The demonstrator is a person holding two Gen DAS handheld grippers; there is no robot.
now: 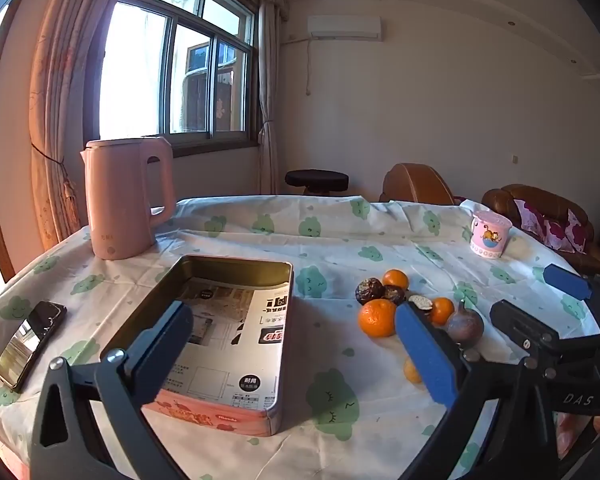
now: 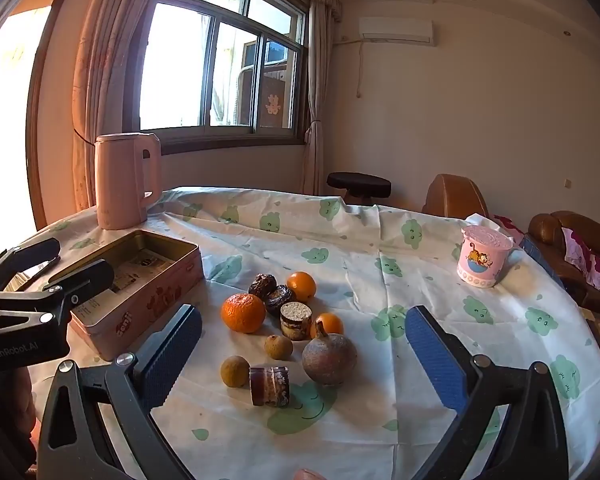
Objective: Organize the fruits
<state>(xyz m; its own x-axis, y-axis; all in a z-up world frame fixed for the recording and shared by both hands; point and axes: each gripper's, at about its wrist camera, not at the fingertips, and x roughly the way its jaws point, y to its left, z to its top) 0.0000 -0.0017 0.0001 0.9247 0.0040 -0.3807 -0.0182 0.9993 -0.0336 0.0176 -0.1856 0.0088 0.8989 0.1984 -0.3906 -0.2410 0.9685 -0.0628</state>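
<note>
A pile of fruit lies on the tablecloth: a large orange, two small oranges, dark wrinkled fruits, a brown pomegranate-like fruit, two longans and two small round cakes. An open pink tin holds only printed paper; it also shows in the right wrist view. My left gripper is open and empty above the tin's right side. My right gripper is open and empty, hovering in front of the pile. The large orange sits right of the tin.
A pink kettle stands at the back left. A phone lies left of the tin. A pink cartoon cup stands at the back right. A stool and brown sofa are beyond the table.
</note>
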